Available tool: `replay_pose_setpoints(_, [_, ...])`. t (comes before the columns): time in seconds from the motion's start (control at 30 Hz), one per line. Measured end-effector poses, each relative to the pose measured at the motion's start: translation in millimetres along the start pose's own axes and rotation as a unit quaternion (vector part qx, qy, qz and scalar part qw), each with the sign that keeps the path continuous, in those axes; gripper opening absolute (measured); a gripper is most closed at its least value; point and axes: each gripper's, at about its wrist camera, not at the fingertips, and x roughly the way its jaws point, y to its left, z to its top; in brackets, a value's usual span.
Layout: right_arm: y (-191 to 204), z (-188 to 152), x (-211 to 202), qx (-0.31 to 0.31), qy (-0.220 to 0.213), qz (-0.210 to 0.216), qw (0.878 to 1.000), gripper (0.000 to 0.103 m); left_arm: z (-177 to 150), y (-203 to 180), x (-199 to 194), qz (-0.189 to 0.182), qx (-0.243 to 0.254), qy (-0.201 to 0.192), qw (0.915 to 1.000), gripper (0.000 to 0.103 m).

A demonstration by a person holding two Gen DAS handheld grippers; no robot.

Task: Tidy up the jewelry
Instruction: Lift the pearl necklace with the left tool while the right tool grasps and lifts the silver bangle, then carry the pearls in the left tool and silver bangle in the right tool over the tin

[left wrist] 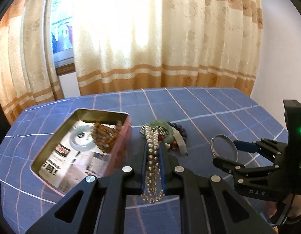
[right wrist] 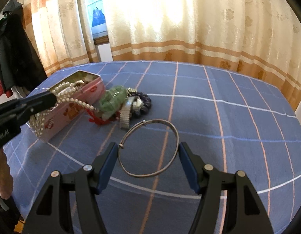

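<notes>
**Two grips, two kinds of jewelry**

Pressed together on a pearl necklace, the left gripper holds it beside the pink tin; its strands look limp, smooth and likely to slide or snag on the jewelry pile, so a bunched mid-strand pinch suits. The right gripper stands spread around a thin metal bangle lying flat on the blue checked cloth: stiff, light, best taken across its rim.

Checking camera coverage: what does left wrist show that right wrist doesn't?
Left wrist only: the tin's inside, with a pale ring and brown beads.
Right wrist only: dark coats hanging at left, and the whole bangle between the open right gripper.
Both: tin, pearls held in the left gripper, jewelry pile, checked cloth, curtains.
</notes>
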Motion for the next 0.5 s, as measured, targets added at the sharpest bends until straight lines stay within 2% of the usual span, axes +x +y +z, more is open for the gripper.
replay_pose_setpoints(0.5, [56,47,-5,-0.067,-0.036,0.027,0.997,0.067,15,67,-19,0.044,-0.036,-0.034,0.9978,0.011])
